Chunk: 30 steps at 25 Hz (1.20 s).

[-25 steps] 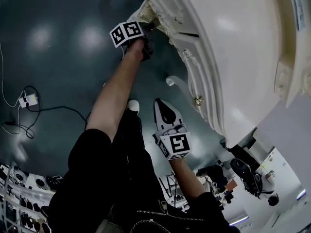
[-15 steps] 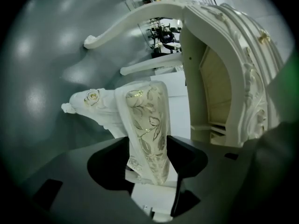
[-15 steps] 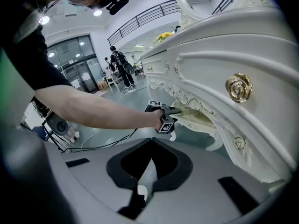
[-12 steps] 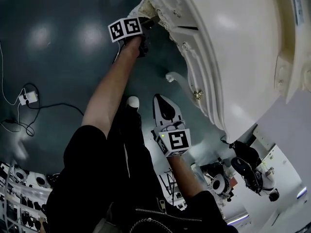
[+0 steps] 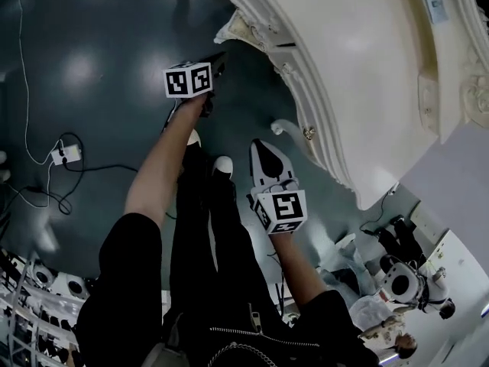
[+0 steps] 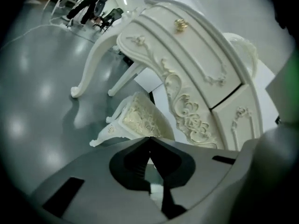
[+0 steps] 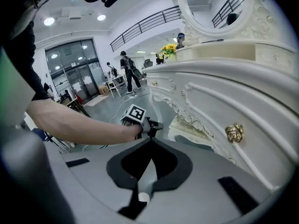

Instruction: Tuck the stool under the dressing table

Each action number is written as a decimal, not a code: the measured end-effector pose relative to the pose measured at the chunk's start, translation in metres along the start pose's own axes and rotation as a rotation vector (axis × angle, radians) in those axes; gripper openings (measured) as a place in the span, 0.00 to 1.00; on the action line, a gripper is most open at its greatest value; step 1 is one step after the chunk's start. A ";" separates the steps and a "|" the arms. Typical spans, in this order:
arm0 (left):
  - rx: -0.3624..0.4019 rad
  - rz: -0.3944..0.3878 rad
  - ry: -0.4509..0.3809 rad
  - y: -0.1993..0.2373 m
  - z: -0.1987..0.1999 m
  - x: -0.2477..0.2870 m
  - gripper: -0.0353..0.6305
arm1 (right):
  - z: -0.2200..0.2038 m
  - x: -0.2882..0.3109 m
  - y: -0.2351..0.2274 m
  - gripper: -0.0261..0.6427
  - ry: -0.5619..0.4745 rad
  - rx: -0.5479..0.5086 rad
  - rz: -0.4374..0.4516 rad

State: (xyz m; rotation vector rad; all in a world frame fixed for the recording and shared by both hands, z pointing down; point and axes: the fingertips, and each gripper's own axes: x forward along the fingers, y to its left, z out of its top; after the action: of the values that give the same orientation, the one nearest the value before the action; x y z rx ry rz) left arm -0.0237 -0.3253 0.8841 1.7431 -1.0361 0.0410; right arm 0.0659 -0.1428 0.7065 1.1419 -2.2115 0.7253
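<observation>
— How many grippers are showing?
— Two. The left gripper has just been closing its jaws, and they are meeting on nothing. The right gripper is pinching shut, also empty.
— And the stool?
— One stool is sitting partly beneath the one dressing table.

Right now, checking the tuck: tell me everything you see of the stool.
The stool is cream-white, seemingly painted wood, with ornate carved relief along its seat rail and curved, scroll-footed legs. It stands on the grey floor, pushed in under the dressing table, one end and leg showing. Only the floor visibly touches it.
</observation>
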 end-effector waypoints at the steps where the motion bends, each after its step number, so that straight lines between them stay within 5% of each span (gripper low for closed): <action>1: 0.037 0.011 -0.001 -0.006 0.002 -0.012 0.09 | 0.005 -0.005 0.000 0.05 -0.005 0.002 -0.006; 21: 0.591 0.080 -0.103 -0.224 0.077 -0.241 0.09 | 0.161 -0.139 0.020 0.04 -0.260 -0.061 -0.061; 30: 0.747 0.077 -0.196 -0.312 0.110 -0.319 0.09 | 0.217 -0.203 0.031 0.04 -0.373 -0.104 -0.074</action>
State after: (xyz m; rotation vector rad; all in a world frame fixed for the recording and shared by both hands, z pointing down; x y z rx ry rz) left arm -0.0673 -0.1956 0.4453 2.4097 -1.3359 0.3502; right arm 0.0928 -0.1610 0.4096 1.3884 -2.4590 0.3832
